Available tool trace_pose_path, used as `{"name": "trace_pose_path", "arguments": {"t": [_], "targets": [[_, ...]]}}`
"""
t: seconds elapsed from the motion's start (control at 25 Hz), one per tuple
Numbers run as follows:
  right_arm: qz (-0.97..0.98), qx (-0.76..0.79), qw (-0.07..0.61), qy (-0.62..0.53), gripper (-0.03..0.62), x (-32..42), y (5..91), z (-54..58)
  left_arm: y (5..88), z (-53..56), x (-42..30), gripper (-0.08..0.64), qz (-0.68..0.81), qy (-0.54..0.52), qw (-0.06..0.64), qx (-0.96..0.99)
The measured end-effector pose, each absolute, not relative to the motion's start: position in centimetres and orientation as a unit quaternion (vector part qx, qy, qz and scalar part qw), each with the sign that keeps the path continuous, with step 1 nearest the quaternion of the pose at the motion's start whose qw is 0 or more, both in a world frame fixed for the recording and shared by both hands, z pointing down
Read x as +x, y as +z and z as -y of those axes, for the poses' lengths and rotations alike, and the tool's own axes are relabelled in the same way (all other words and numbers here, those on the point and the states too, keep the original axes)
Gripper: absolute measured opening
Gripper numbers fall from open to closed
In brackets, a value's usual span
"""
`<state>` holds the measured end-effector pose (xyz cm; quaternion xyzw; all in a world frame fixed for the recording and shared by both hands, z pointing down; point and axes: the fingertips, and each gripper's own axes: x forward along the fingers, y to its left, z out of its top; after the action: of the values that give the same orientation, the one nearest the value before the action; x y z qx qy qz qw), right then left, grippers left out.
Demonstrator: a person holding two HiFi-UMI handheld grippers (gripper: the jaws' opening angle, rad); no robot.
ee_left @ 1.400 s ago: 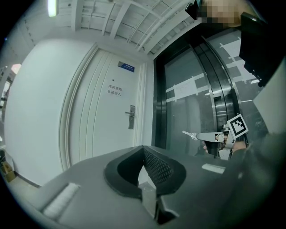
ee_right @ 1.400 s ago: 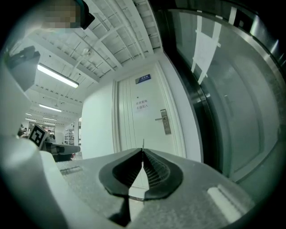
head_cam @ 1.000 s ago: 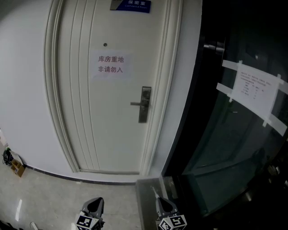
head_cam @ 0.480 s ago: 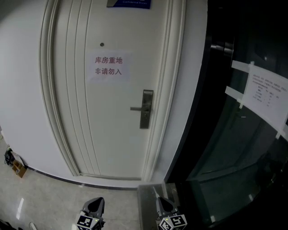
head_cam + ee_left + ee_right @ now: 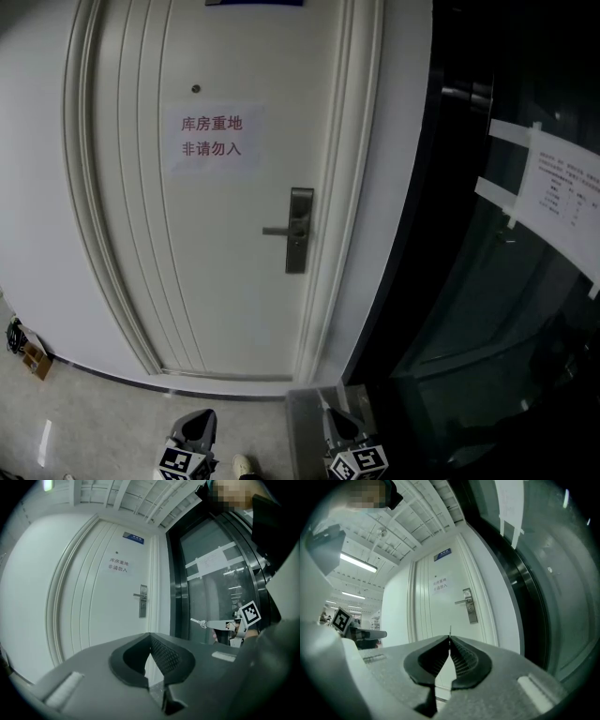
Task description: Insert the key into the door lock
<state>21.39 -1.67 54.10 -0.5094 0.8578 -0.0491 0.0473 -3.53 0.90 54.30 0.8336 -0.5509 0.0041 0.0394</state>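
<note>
Though thin — key, ribbed right claw

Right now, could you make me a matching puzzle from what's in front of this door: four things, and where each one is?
Things:
1. key
2. lock plate
3. red-lettered notice
4. taped sheet

Places:
A. on the dark glass panel
B. near the white door's right edge
C. pinched in the right gripper
D. on the door, up and left of the lock plate

Pairs: 1-C, 2-B, 3-D, 4-A.
</note>
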Motion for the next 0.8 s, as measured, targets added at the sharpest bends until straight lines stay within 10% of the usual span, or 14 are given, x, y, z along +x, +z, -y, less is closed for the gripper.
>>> {"name": "trace_pose_path", "arguments": {"t": [0.8], "targets": [[-0.829,-0.556,0.045,-0.039,0.011,18.3,53.1,17.9,53.7,17.8,-6.3,0.003,0.5,0.006,0.045,0.865]]}}
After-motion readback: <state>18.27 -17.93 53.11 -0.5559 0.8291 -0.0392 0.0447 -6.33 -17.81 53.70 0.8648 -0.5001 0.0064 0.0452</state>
